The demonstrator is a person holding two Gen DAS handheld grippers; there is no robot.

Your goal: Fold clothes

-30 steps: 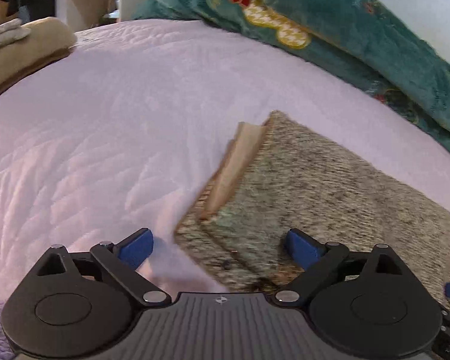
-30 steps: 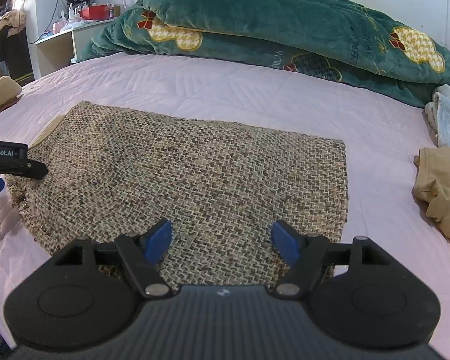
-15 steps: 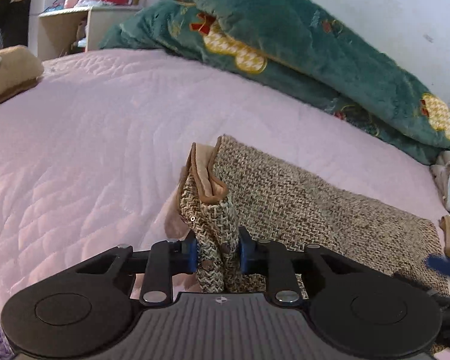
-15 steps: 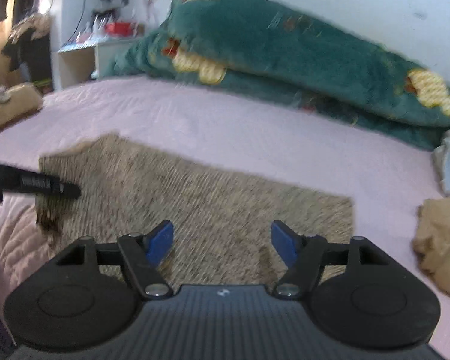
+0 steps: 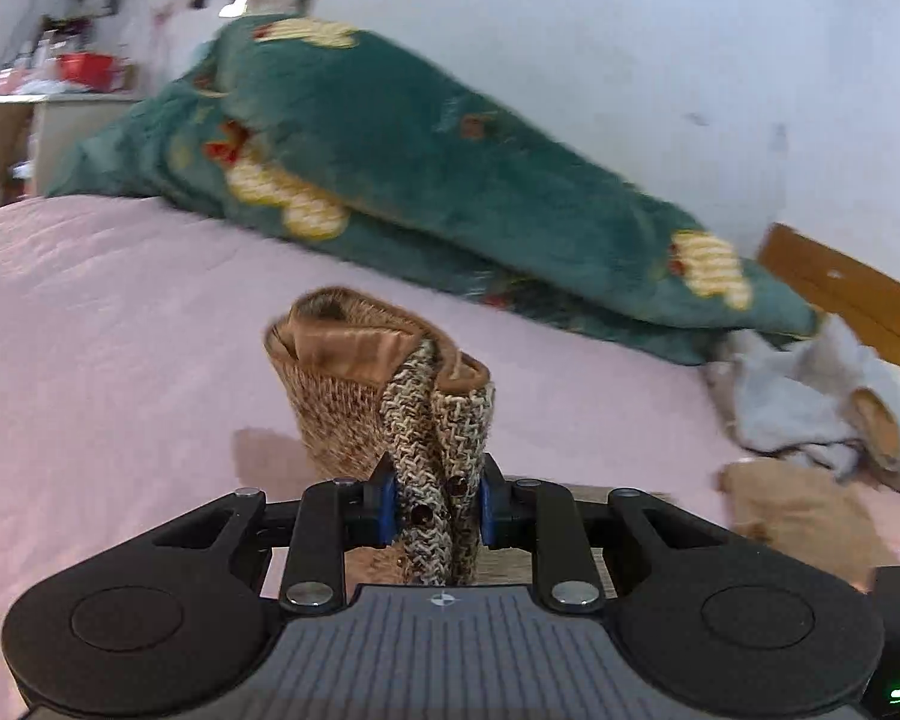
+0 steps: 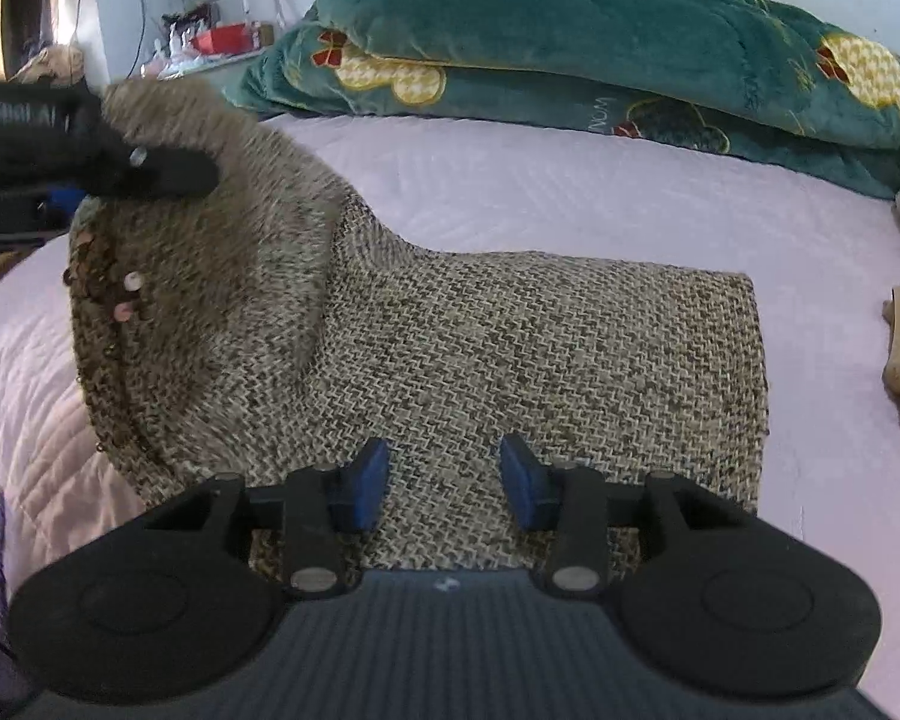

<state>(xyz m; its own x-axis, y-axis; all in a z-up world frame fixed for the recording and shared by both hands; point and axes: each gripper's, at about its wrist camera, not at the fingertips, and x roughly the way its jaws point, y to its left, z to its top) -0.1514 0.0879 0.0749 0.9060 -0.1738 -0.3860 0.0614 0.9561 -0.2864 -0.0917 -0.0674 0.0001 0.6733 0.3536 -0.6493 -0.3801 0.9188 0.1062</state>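
The brown-and-cream woven tweed garment (image 6: pixel 510 348) lies on the pink quilted bedspread (image 6: pixel 540 180), most of it spread flat. The green plush blanket with yellow clover patches (image 6: pixel 600 42) is heaped beyond the garment's far edge, against the white wall.

The left gripper (image 5: pixel 437 507) is closed tight on one end of the garment: its blue pads (image 5: pixel 386 507) pinch a bunched double layer of tweed with dark buttons showing, and the tan satin lining (image 5: pixel 354 348) stands up above the fingers. In the right wrist view this gripper (image 6: pixel 78 180) appears at the garment's raised left end, which curls up off the bedspread and is blurred.

The right gripper (image 6: pixel 444 477) hovers over the garment's near edge with its blue pads (image 6: pixel 363 480) parted, a moderate gap between them and nothing held; tweed shows in the gap.

To the right of the garment, apart from it, lie a crumpled tan garment (image 5: pixel 810 516) and, farther back, a rumpled pale grey garment (image 5: pixel 810 402).
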